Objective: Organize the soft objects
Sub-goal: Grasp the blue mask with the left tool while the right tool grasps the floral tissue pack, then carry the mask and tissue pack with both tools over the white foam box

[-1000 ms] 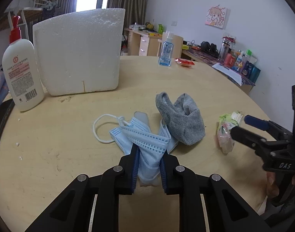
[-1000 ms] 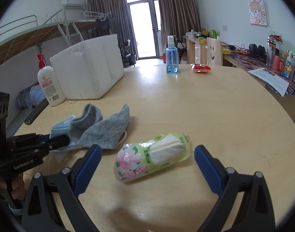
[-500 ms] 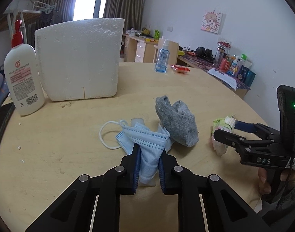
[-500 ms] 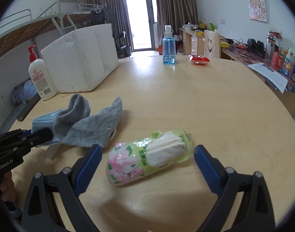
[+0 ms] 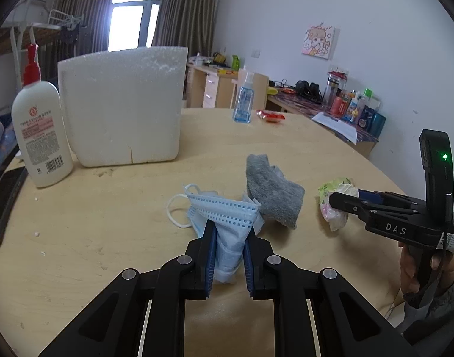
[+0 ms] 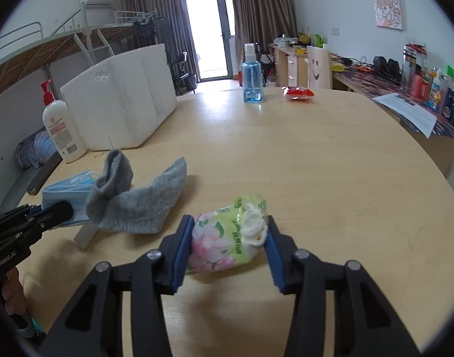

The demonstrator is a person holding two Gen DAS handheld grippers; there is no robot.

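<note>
Low over the round pale wooden table (image 5: 108, 238), tilted downward: left gripper (image 5: 229, 248) clenched on the crumpled light-blue pleated face mask (image 5: 227, 217), blue pads pressed into the bunched cloth, white ear loop trailing onto the wood; beside it, also pitched down, right gripper (image 6: 228, 245) closing around the green-and-pink flowered plastic pack of tissues (image 6: 224, 242), both blue pads against the wrapper's sides, white tissue poking from the far end; part of a hand (image 5: 417, 270) wrapped round the right handle, seen from the left camera.

Farther back, toward the left: large white styrofoam box (image 5: 123, 107), interior hidden from both cameras, contents impossible to tell.

Between the two grippers: crumpled grey knitted sock (image 6: 137, 199), lying on the table, touching the mask, near but apart from the tissue pack; next to the box, white lotion bottle with red pump (image 5: 41, 131); well beyond, clear blue spray bottle (image 6: 252, 74) and small red snack packet (image 6: 298, 92).
</note>
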